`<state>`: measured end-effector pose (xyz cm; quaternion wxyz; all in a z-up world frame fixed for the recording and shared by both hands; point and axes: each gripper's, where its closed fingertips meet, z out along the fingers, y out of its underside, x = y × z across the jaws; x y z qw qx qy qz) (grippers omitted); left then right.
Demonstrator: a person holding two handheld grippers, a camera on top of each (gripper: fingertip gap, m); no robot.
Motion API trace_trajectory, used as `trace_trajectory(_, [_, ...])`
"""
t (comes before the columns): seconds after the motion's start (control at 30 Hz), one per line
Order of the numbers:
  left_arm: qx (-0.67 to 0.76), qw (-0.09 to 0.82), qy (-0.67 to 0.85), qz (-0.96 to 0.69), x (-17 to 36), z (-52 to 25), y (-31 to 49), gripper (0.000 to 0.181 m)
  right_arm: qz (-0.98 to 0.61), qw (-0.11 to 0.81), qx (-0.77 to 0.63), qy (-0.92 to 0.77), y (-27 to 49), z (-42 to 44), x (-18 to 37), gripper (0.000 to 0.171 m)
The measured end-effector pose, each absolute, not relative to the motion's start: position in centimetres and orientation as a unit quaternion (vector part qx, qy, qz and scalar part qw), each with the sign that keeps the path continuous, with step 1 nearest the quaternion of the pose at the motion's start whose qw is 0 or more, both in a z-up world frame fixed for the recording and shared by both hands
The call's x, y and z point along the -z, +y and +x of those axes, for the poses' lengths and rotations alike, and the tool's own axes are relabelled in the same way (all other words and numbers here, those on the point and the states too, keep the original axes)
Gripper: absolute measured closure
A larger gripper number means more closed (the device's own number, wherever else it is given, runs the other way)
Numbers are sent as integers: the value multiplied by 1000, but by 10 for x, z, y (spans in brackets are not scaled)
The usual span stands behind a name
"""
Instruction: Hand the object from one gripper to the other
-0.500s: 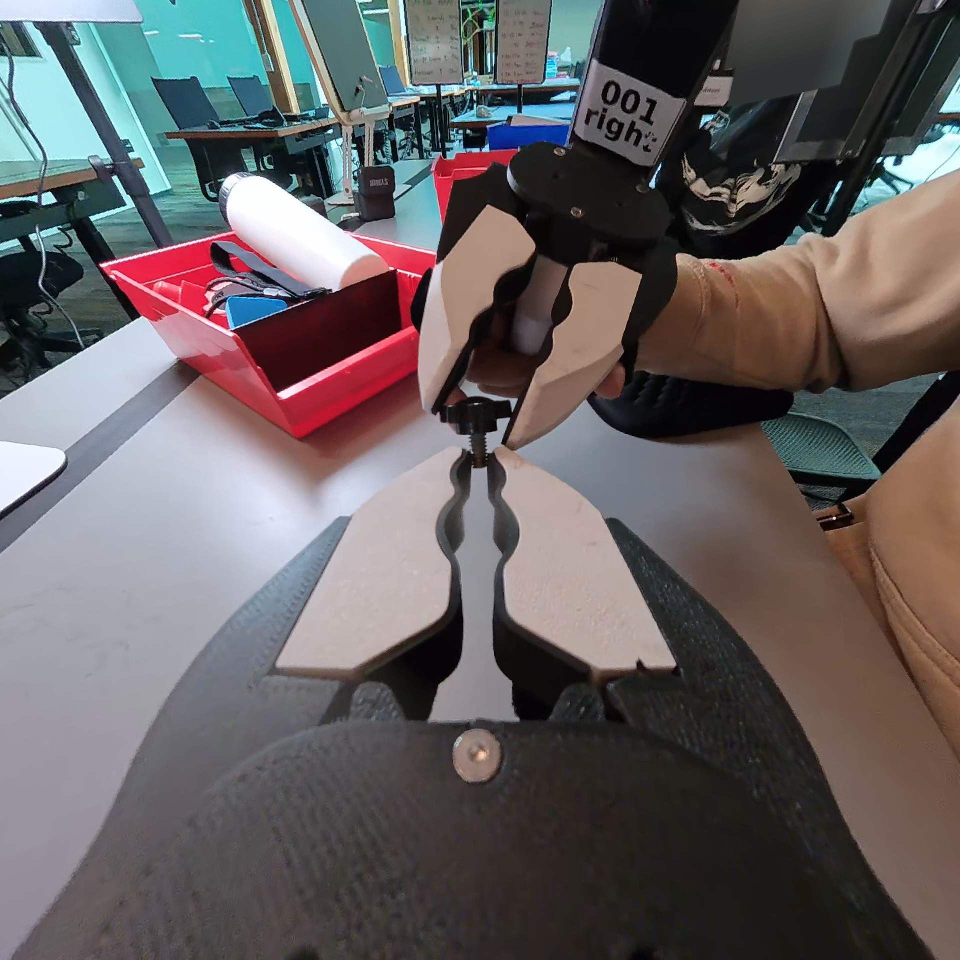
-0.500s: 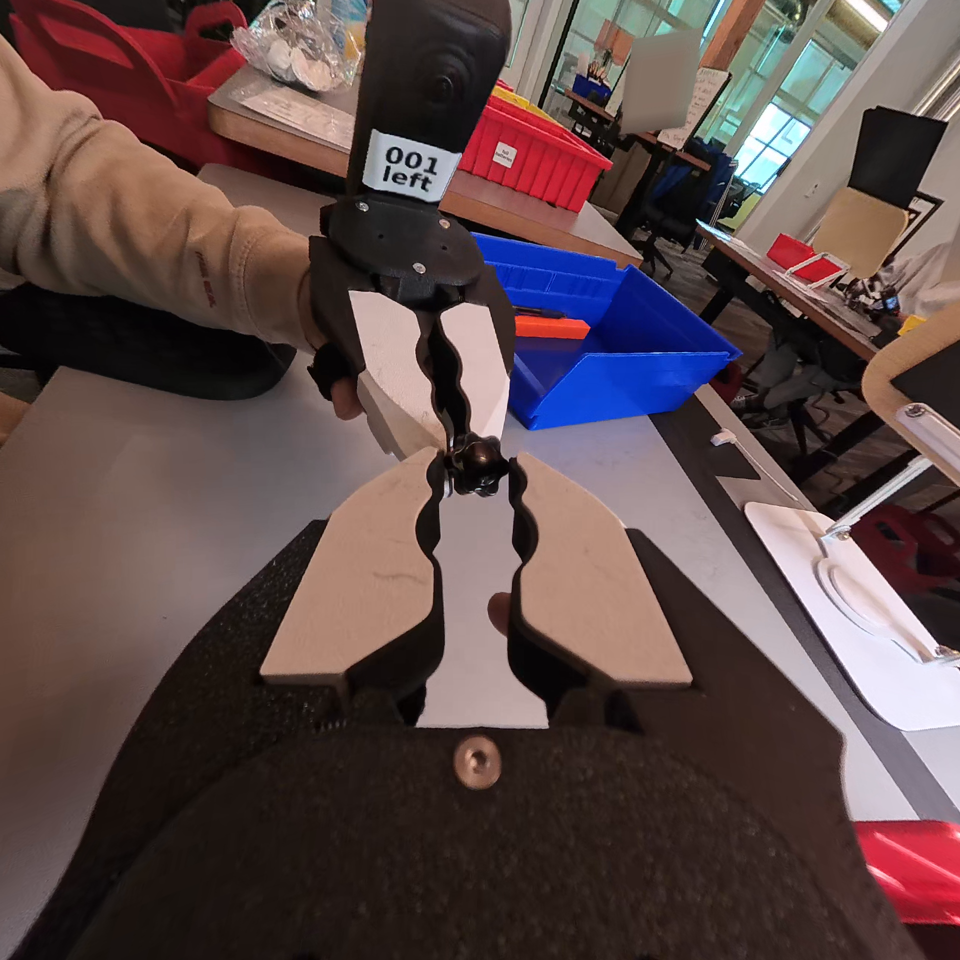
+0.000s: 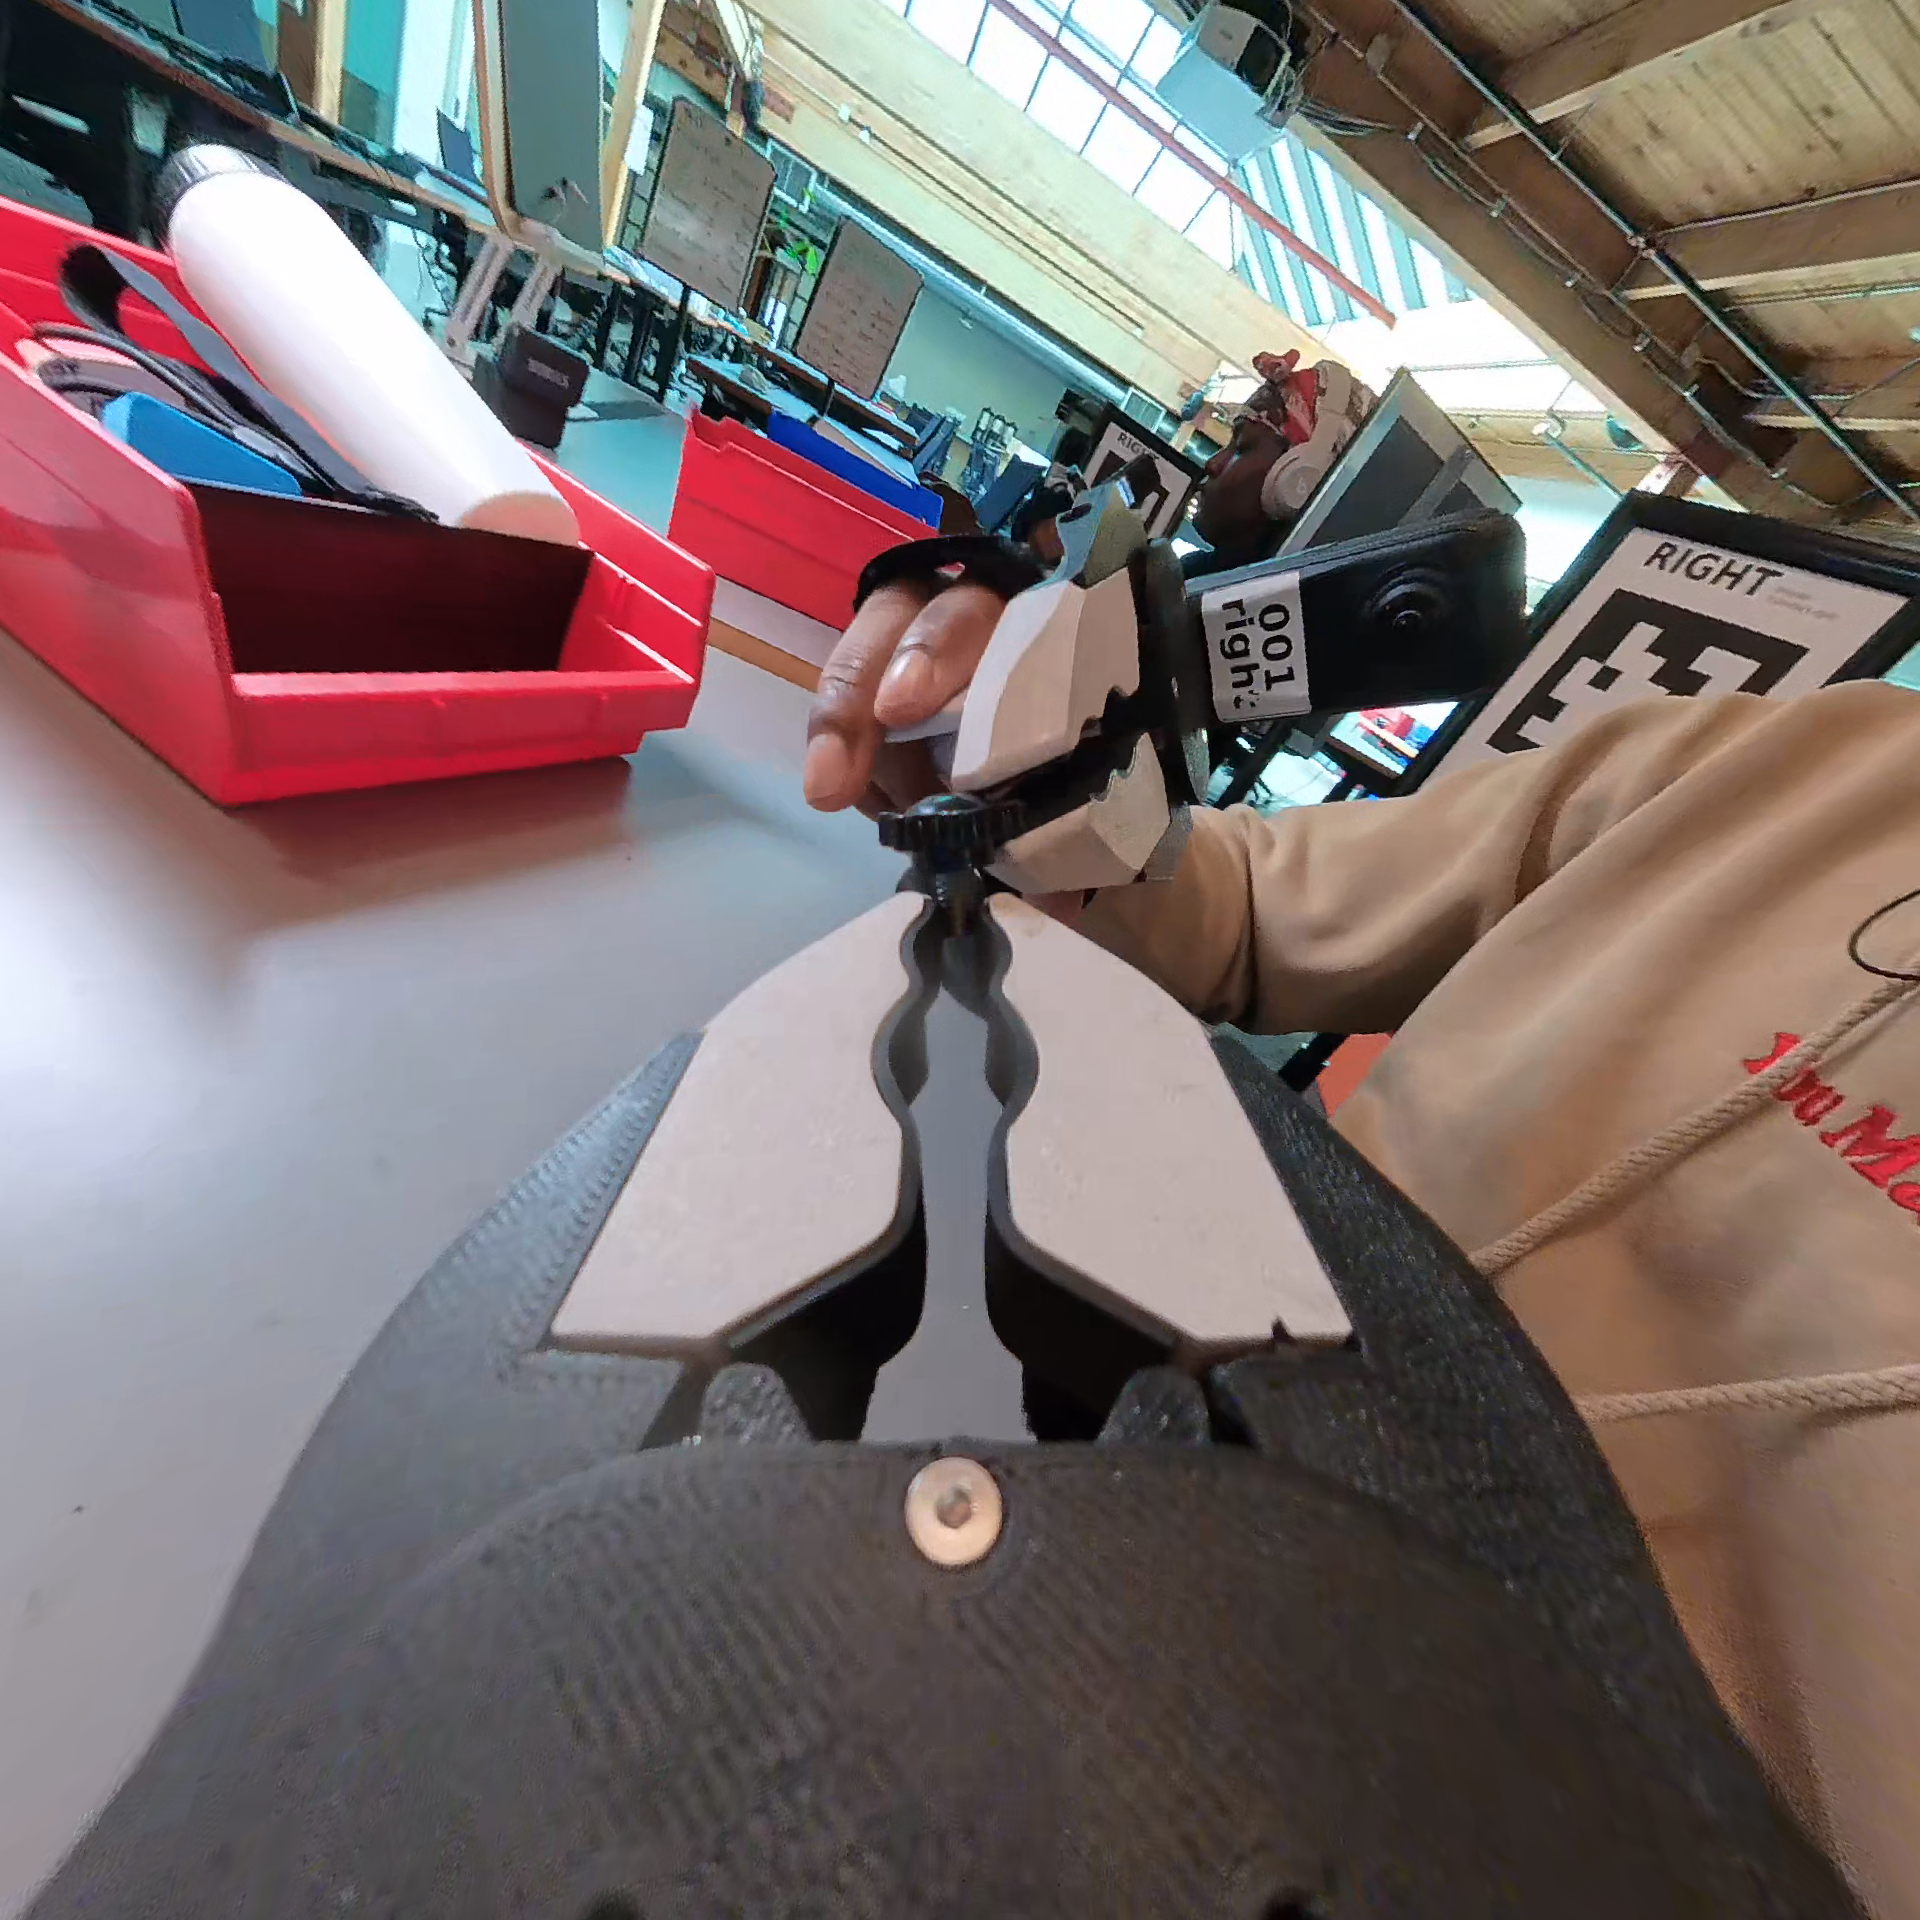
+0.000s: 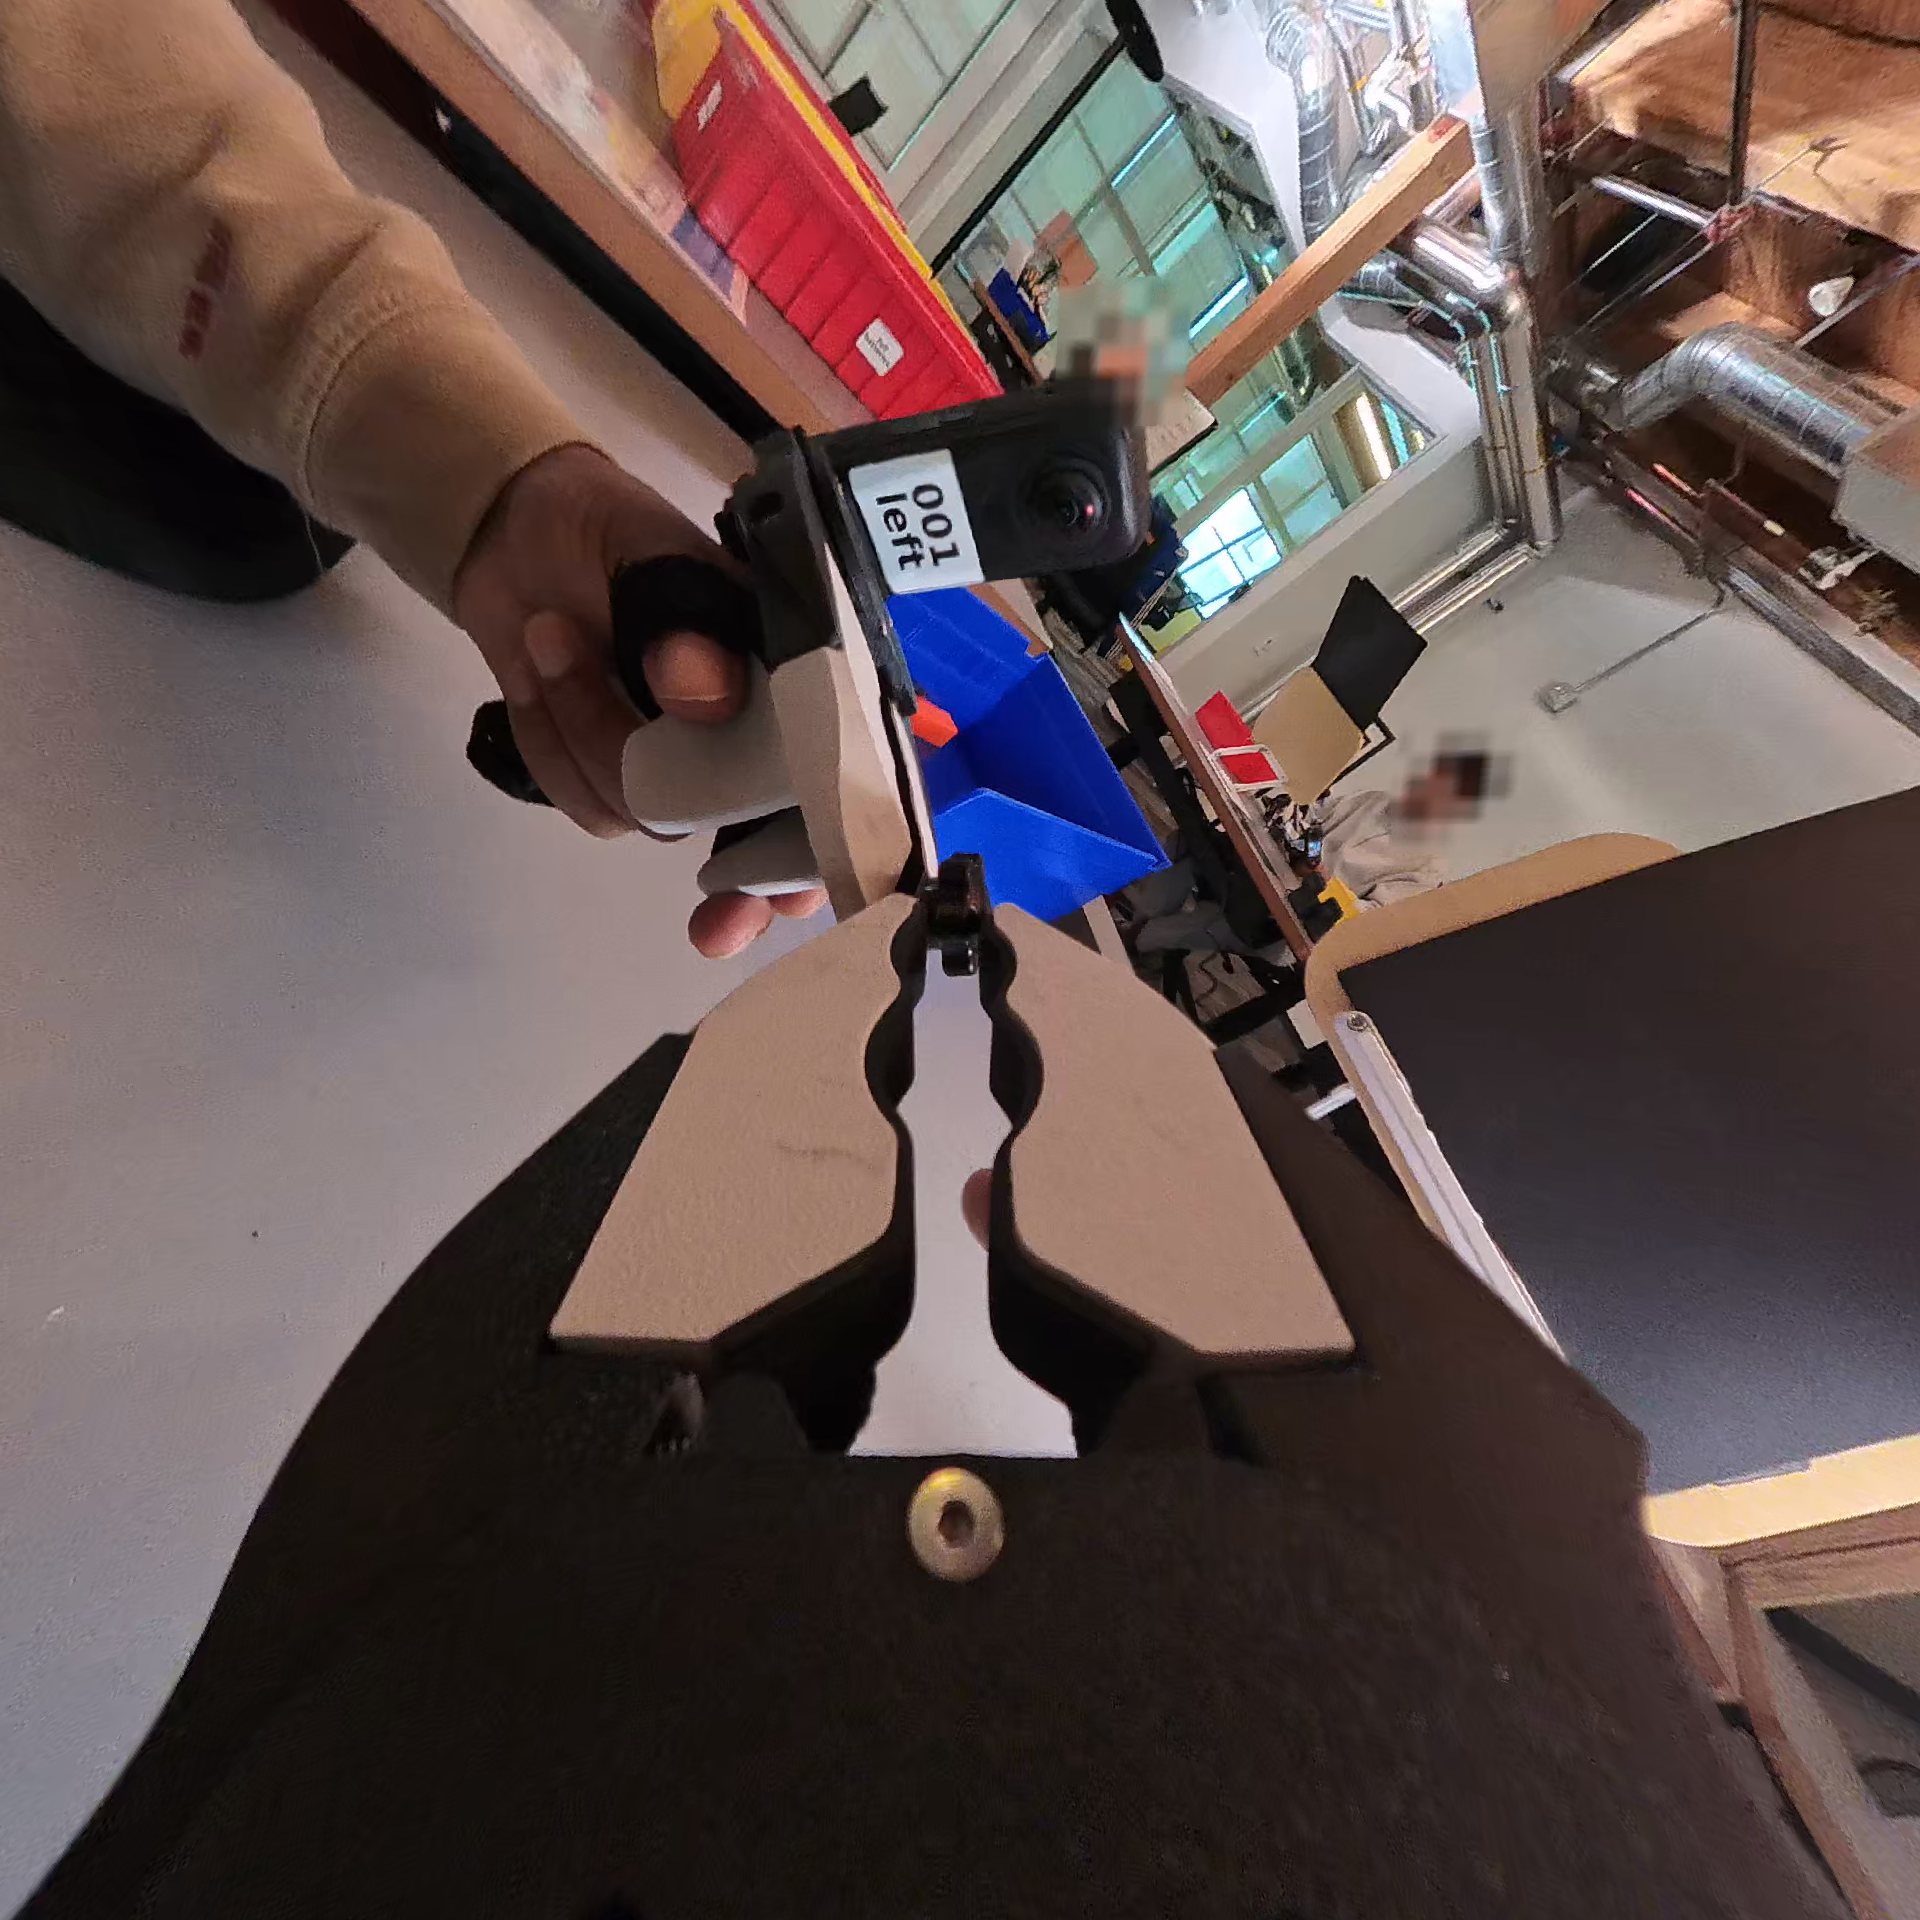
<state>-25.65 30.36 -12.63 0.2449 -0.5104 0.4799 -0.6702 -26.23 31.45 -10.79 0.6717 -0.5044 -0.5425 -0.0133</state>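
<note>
Grey table (image 3: 312,1039) lies below me, a red bin (image 3: 416,707) with a white bottle (image 3: 343,353) at its far side and a blue bin (image 4: 1039,748) beyond my left gripper. My left gripper (image 3: 954,914) pinches the stem of a small black knob screw (image 3: 951,842), its tips closed on it. My right gripper (image 4: 951,914) is clamped on the same screw's head, so both hold it in the air between them.

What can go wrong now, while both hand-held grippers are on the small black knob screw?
1. The knob screw is pinched only at the very tips of the left hand-held gripper, so it may slip out.
2. If the right hand-held gripper pulls before the left one opens, the screw may twist loose and fall onto the table.
</note>
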Motion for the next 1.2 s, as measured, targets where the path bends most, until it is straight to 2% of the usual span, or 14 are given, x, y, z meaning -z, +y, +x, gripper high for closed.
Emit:
trace_trajectory(0.1, [659,232,493,-517,130,-257,303,174,-517,652,15,-554,314,-261,112,165])
trace_trajectory(0.17, [616,280,515,-527,131,-259,313,164,-534,640,19,-552,318,-256,116,165])
trace_trajectory(0.3, [476,389,595,-518,136,-266,326,164,-562,613,-2,-556,320,-254,127,165])
trace_trajectory(0.4, [410,413,650,-489,145,-267,319,166,-601,572,-89,-551,316,-262,142,165])
trace_trajectory(0.47, [422,387,664,-481,150,-268,309,173,-618,544,-165,-544,310,-267,149,166])
trace_trajectory(0.67, [450,348,677,-467,153,-271,296,175,-626,505,-289,-520,298,-272,152,165])
trace_trajectory(0.83, [518,366,624,-456,129,-270,298,176,-604,543,-359,-460,300,-270,126,166])
trace_trajectory(0.9, [542,371,604,-452,121,-272,300,176,-592,557,-387,-434,301,-266,116,156])
trace_trajectory(0.97, [562,367,591,-447,115,-273,299,176,-592,559,-404,-418,303,-263,113,153])
trace_trajectory(1.1, [576,371,581,-440,111,-273,297,176,-583,558,-411,-424,298,-269,111,166])
trace_trajectory(1.2, [585,358,580,-440,110,-273,294,176,-587,550,-410,-429,295,-270,110,166])
